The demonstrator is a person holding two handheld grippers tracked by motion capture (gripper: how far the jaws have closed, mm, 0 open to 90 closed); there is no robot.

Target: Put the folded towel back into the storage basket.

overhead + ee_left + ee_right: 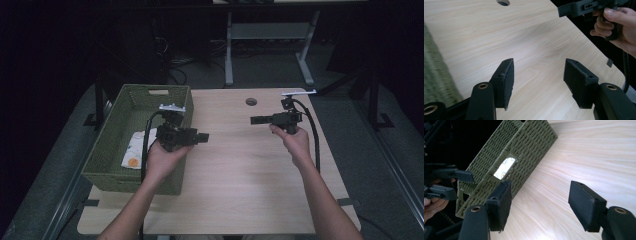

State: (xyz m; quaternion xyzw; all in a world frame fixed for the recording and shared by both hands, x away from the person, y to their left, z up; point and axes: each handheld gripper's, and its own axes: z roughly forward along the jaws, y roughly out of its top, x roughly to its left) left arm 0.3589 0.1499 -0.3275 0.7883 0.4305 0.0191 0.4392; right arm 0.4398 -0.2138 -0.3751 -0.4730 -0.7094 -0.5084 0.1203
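My left gripper (202, 137) hovers above the table beside the right wall of a green woven basket (107, 150) and points right. In its own view the left gripper (539, 80) is open, with bare wood between the jaws. My right gripper (256, 120) hangs over the right half of the table and points left toward the other one. It also stands open (541, 202) and holds nothing. A white packet (134, 149) with an orange spot lies inside the basket. That packet (504, 166) also shows through the handle slot of the basket (524, 150).
The light wooden table (235, 175) has a round cable hole (251, 101) near its far edge. Beyond the table, the legs of a grey desk frame (229, 55) stand on a dark floor. The basket takes up the table's left side.
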